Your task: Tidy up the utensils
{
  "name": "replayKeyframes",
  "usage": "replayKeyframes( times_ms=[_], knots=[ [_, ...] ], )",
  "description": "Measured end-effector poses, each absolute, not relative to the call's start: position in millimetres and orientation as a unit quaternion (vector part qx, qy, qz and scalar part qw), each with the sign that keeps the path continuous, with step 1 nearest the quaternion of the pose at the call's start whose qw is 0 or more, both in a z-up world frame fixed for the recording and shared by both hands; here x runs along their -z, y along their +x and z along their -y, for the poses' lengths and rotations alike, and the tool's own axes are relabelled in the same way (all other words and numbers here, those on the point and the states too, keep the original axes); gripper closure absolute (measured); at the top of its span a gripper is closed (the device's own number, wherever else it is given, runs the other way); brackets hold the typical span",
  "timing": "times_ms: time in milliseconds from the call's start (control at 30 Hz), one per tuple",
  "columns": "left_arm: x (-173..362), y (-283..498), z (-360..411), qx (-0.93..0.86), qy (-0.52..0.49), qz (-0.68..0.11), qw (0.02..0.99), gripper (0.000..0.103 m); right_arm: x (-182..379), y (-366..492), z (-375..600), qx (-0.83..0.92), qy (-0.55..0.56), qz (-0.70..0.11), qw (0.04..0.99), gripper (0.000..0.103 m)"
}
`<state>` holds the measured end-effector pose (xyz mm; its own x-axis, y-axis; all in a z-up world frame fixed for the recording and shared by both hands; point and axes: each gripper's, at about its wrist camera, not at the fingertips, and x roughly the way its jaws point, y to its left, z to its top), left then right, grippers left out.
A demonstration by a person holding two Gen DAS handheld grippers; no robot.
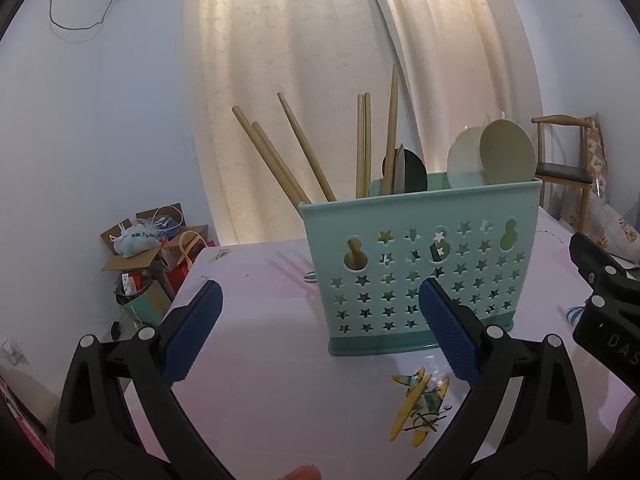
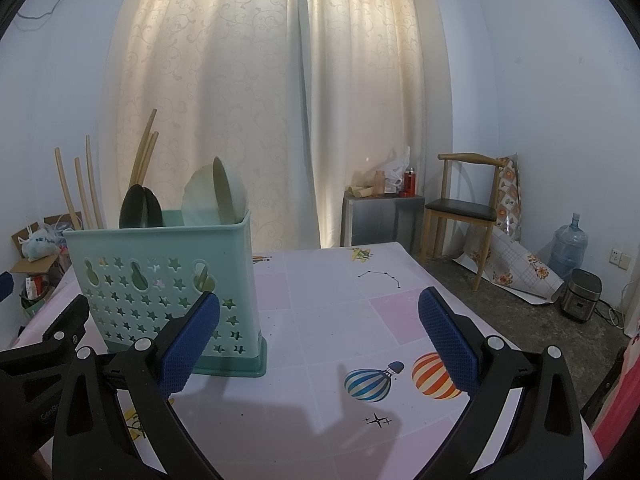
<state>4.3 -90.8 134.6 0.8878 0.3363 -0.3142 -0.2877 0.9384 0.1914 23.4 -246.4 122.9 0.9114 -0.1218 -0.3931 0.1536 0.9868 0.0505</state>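
Both grippers stand wide and empty: your left gripper faces the green caddy dead ahead and nearer; your right gripper has it off to its left. Chopsticks and spoons stand upright inside it. No loose utensil shows on the table. Legible writing: "DAS" on the right tool's body.

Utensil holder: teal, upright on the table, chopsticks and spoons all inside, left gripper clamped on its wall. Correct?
Not quite. The left gripper is open and holds nothing: the left wrist view shows its blue pads spread wide, short of the utensil holder. The rest stands: the holder is teal, upright on the table, with chopsticks and spoons inside.
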Motion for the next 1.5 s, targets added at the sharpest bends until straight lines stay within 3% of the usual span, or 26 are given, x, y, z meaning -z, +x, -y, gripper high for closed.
replayKeyframes(
  times_ms=[1500],
  knots=[
    [-137.7,-0.6,87.0,-0.168,0.073,-0.174,0.967,0.008,-123.2,23.4,246.2,0.071,0.041,-0.198,0.977,0.006]
  ],
)
